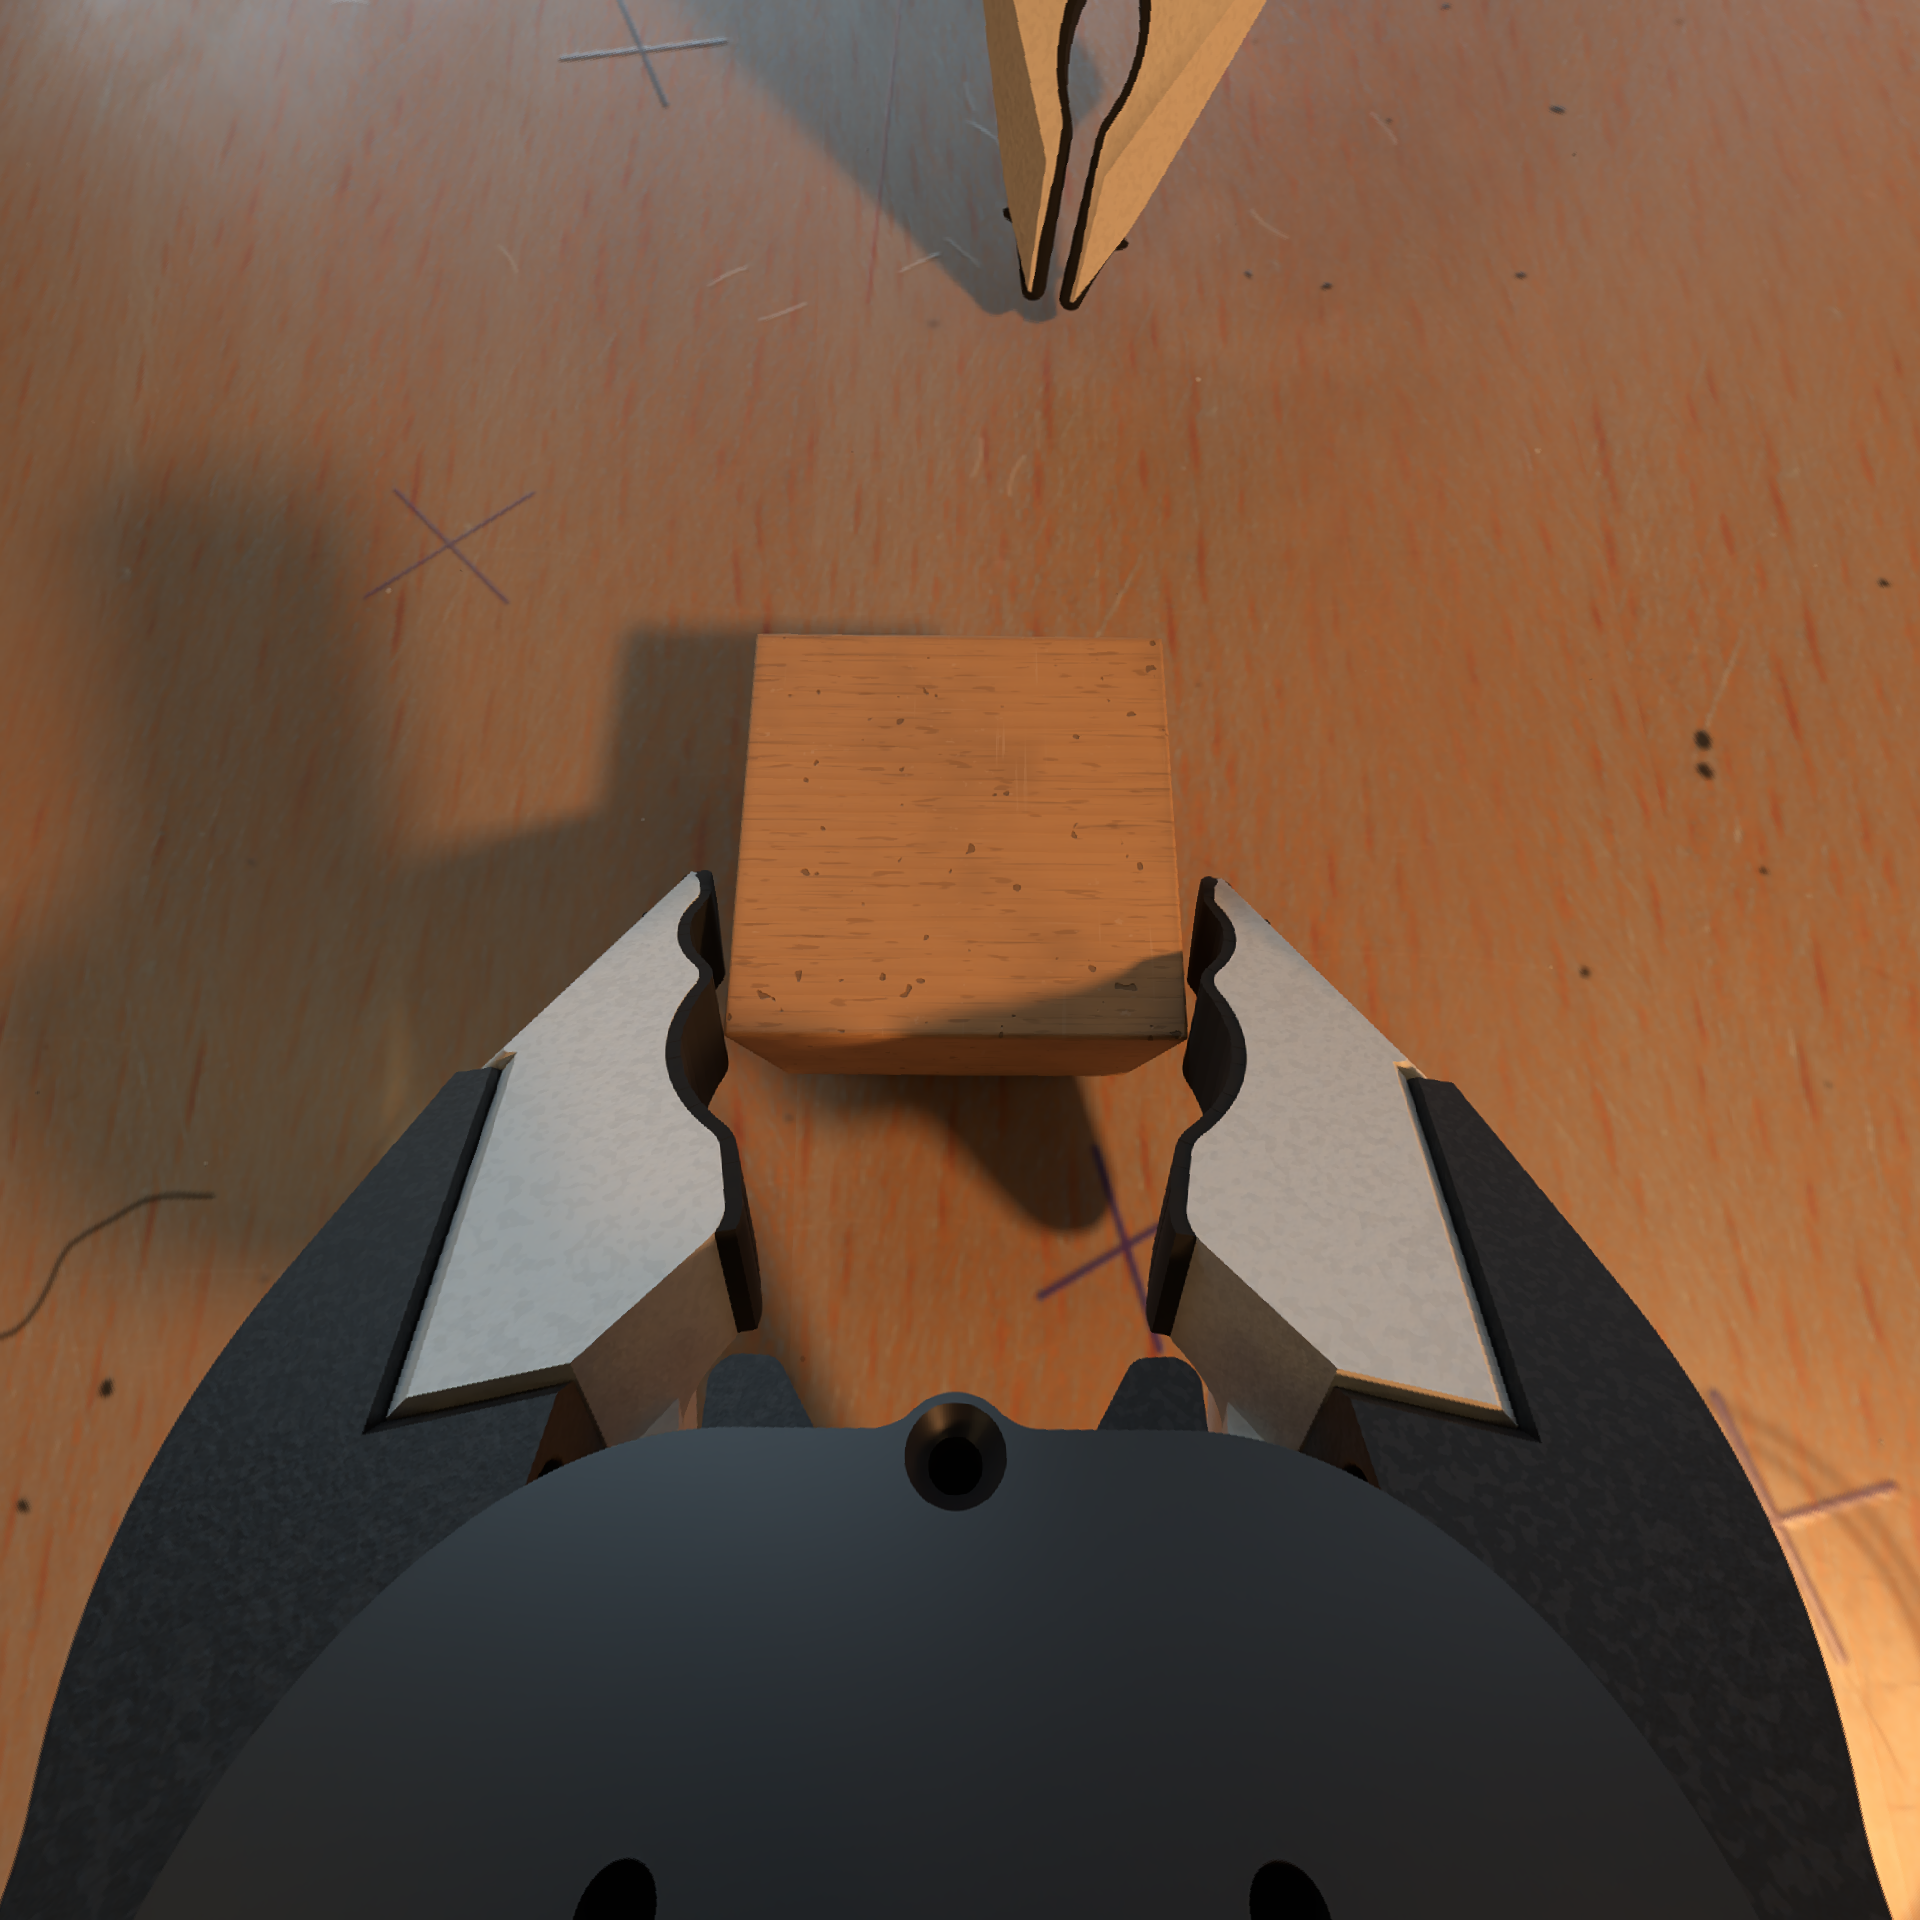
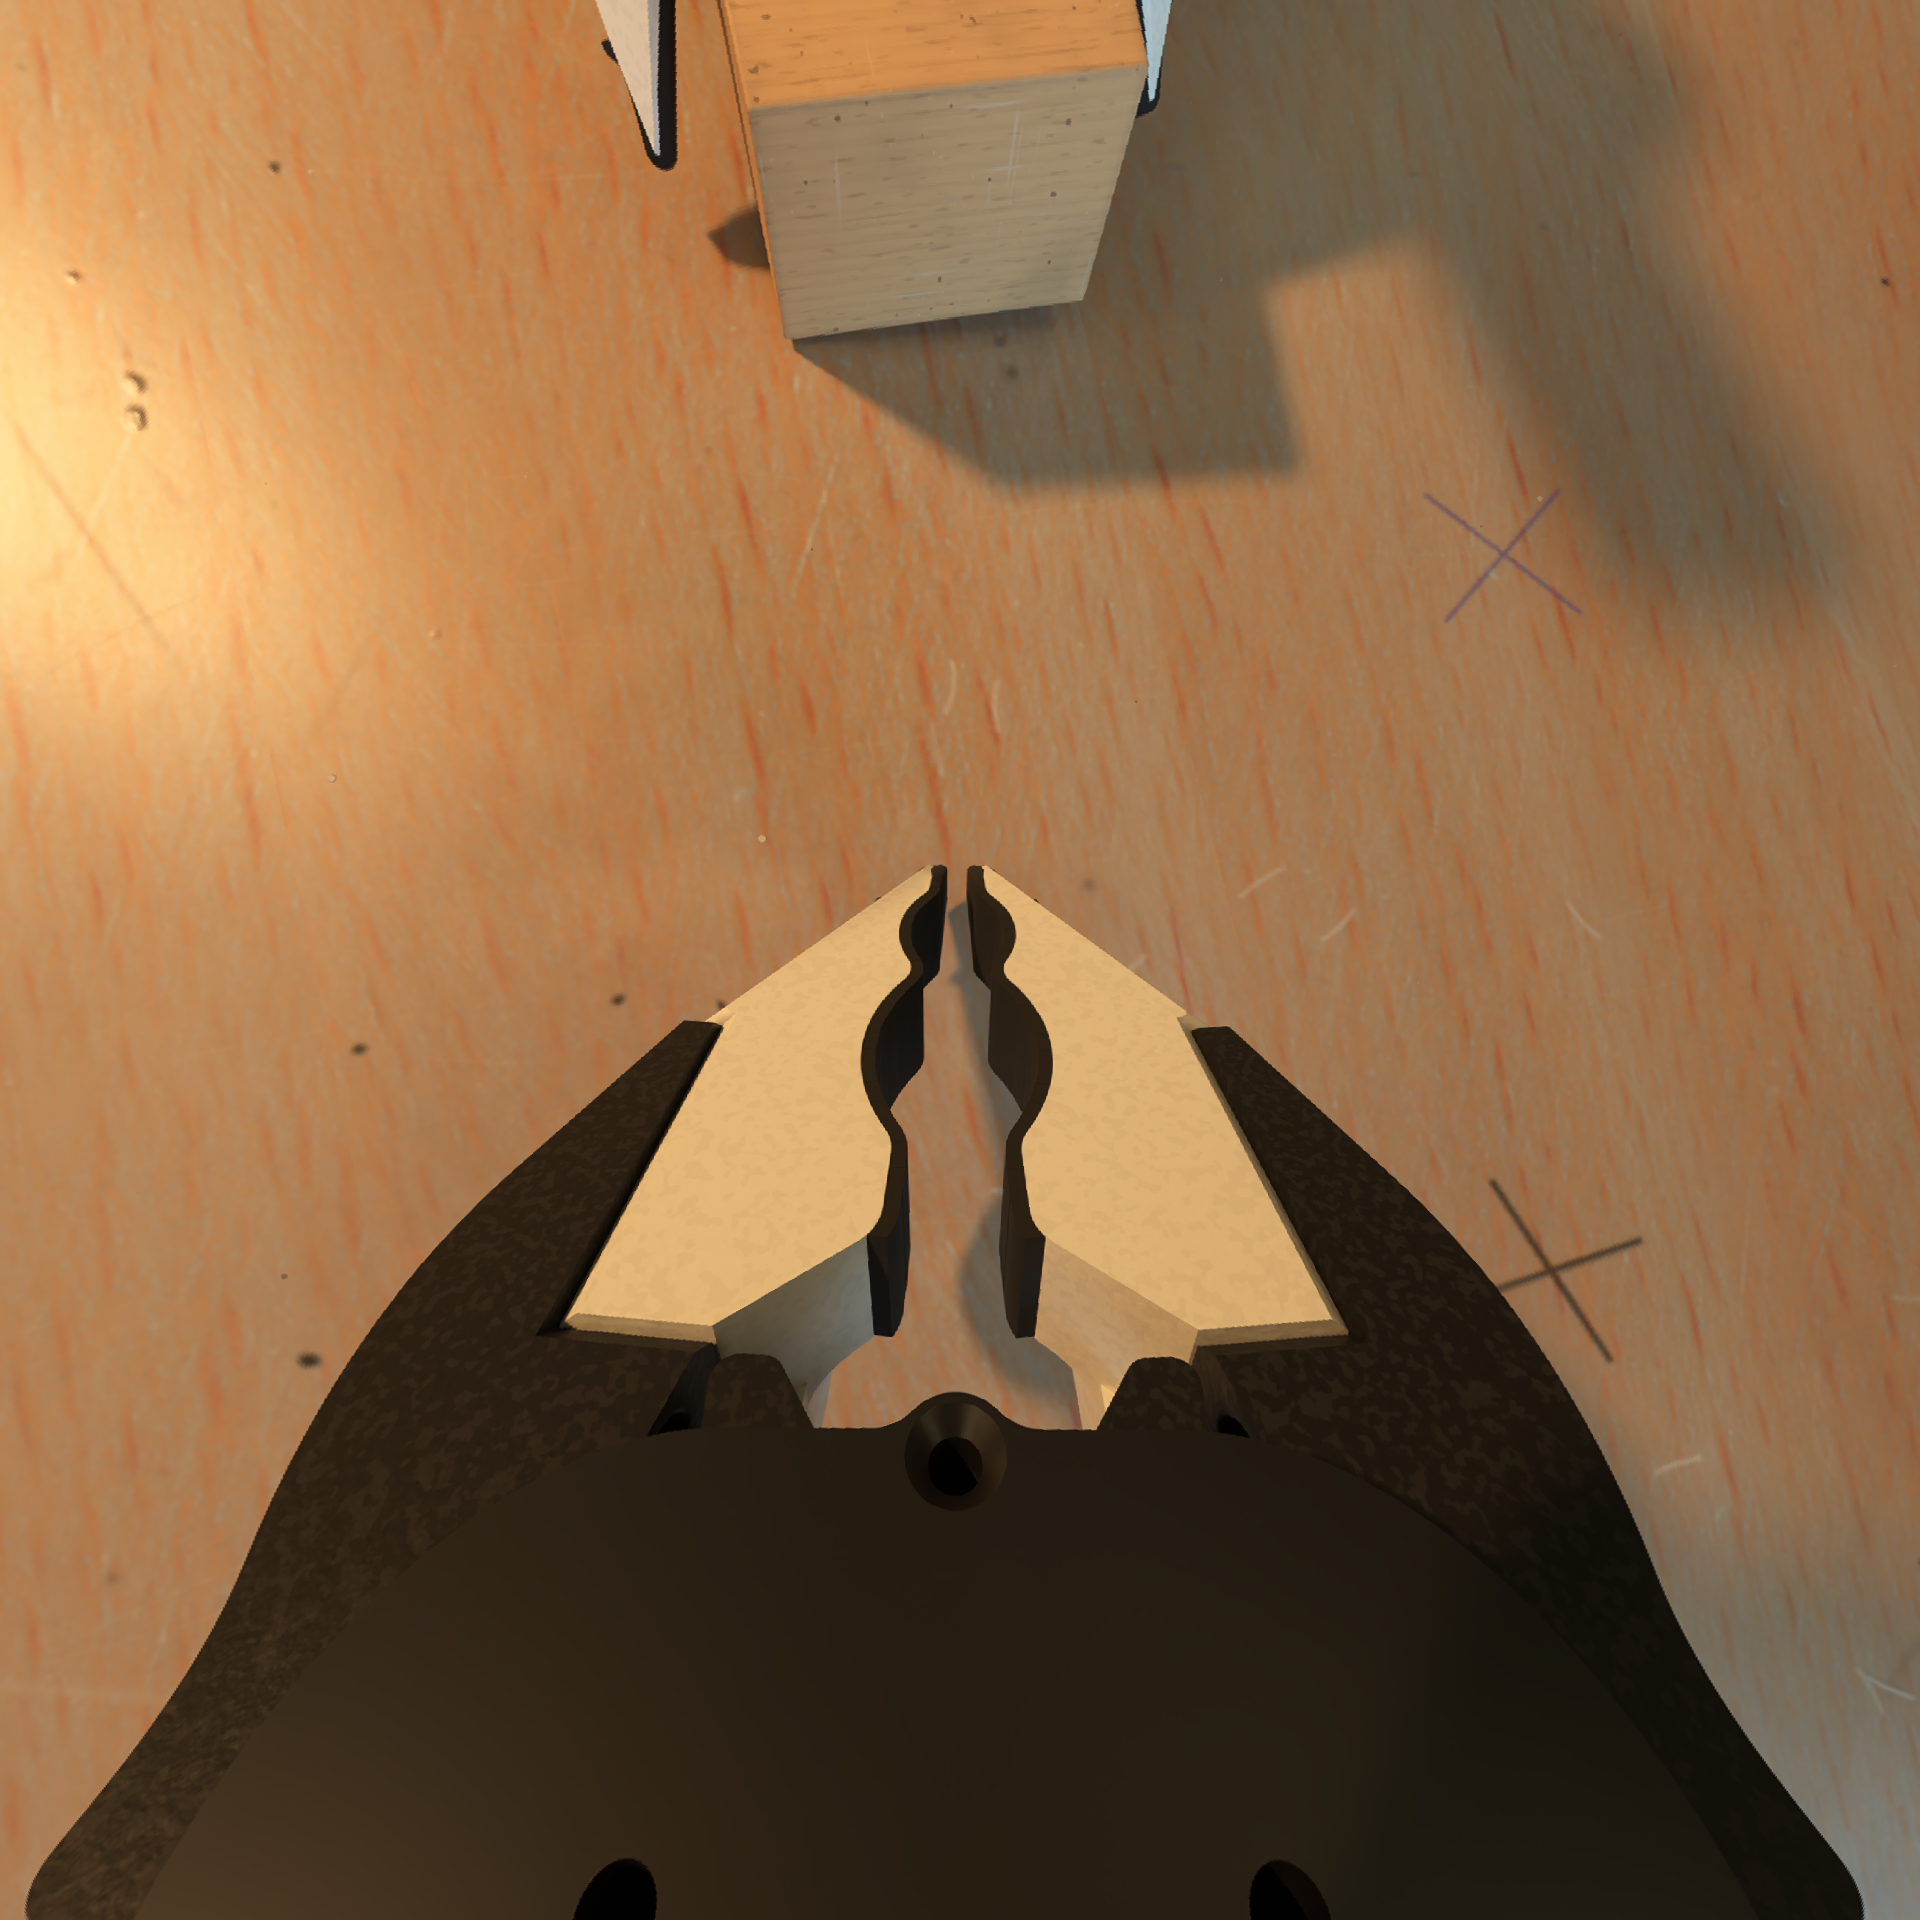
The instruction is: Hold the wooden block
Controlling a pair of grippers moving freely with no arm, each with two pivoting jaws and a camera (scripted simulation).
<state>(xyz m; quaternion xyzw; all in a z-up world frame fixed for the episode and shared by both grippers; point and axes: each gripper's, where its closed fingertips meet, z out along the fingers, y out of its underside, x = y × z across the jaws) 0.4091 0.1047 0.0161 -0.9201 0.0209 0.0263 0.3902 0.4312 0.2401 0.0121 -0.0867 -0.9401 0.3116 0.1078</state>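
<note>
Your left gripper (image 1: 954, 883) is holding its fingers spread wide, one on each side of the wooden block (image 1: 956, 847), and small gaps are showing between pads and wood. Just ahead of it, the block is sitting on the wooden table (image 1: 1455, 520). Farther ahead, your right gripper (image 2: 956, 871) is hanging with fingers nearly together, gripping nothing, pointing back toward the block.

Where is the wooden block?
The wooden block sits on the table, between the open left claw's fingertips; the shut right claw faces it from farther off.
</note>
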